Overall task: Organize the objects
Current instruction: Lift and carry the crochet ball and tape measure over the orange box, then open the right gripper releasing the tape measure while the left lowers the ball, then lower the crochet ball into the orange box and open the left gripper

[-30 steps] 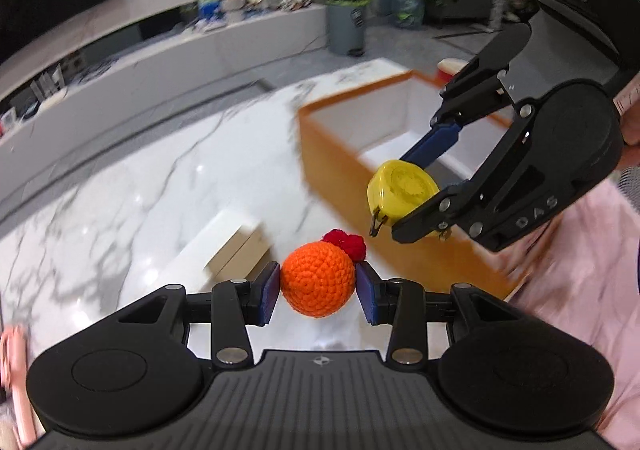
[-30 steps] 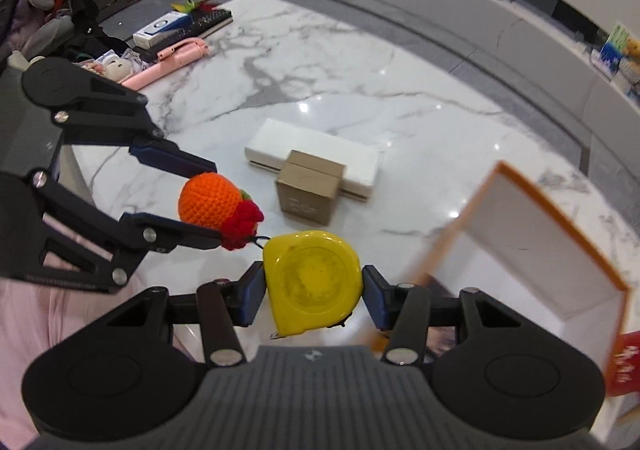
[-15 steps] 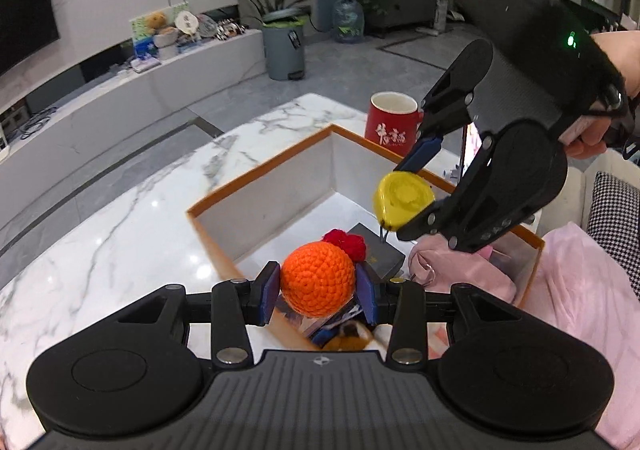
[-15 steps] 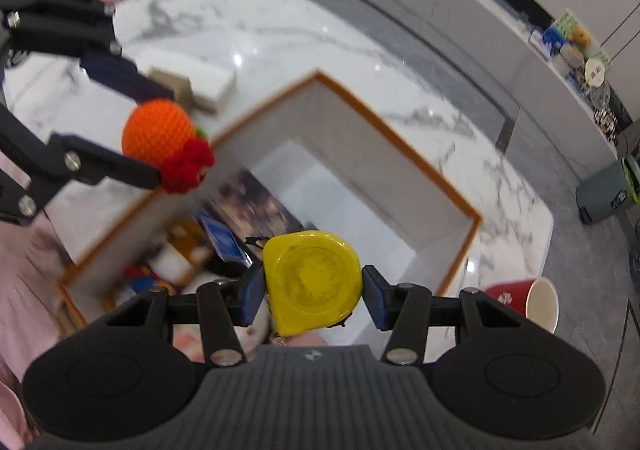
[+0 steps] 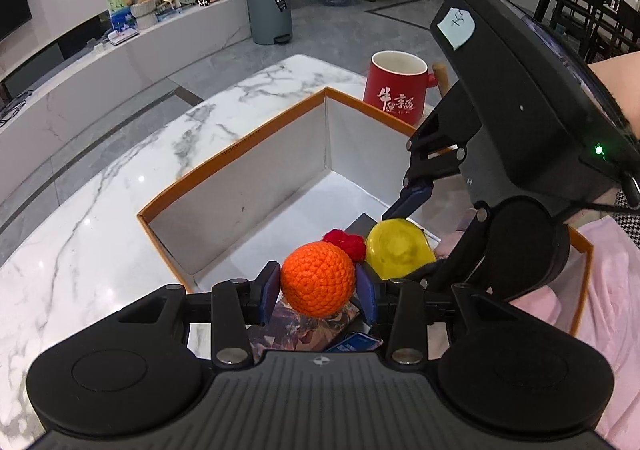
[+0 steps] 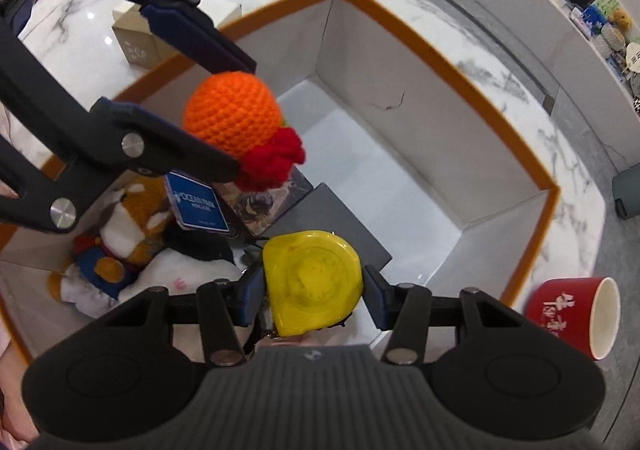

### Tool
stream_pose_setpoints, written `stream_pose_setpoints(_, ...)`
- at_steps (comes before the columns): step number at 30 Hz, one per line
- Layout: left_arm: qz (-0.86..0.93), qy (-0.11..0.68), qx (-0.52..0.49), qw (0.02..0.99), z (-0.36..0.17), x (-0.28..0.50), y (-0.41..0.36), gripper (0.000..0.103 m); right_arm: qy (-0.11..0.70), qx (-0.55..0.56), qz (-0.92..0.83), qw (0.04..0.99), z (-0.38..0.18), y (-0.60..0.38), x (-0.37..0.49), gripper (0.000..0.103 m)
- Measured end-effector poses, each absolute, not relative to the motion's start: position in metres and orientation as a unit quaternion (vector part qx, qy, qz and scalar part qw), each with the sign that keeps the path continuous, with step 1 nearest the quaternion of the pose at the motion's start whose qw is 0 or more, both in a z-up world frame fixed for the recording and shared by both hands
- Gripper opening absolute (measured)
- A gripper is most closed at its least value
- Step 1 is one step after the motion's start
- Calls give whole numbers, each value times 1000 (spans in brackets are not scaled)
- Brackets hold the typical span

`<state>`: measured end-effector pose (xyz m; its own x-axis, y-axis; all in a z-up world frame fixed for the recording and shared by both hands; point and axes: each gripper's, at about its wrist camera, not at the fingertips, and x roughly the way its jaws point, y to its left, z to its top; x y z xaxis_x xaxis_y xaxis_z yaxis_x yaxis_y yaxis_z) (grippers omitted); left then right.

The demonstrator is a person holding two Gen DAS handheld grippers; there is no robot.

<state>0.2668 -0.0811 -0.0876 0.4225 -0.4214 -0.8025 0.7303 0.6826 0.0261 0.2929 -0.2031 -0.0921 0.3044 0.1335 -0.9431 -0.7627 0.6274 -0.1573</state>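
a: where's my left gripper (image 5: 318,287)?

b: clenched on the crocheted orange ball (image 5: 318,284), over the orange-rimmed box (image 5: 240,137). its red knit tuft (image 5: 345,244) points away toward one o'clock in the left wrist view.

a: and my right gripper (image 6: 313,287)?

b: grasping the yellow tape measure (image 6: 314,282) by its edges, flat face up at the camera, above the grey card (image 6: 340,221). red mug (image 6: 576,314) outside at four o'clock.
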Motion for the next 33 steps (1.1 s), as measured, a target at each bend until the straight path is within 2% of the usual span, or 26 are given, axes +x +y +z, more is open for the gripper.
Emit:
stream_pose_setpoints(16,-365,419,201,807,-98,277,-102,46,528,-304,321,725,-110,-210,294,54)
stream_pose_setpoints(26,-365,422,200,805,-99,286,-125,46,482,-320,316,752,-60,-232,275,55)
stream_pose_setpoints(33,-391,424,209,790,-98,287,-152,46,463,-358,300,754,-38,-250,265,51)
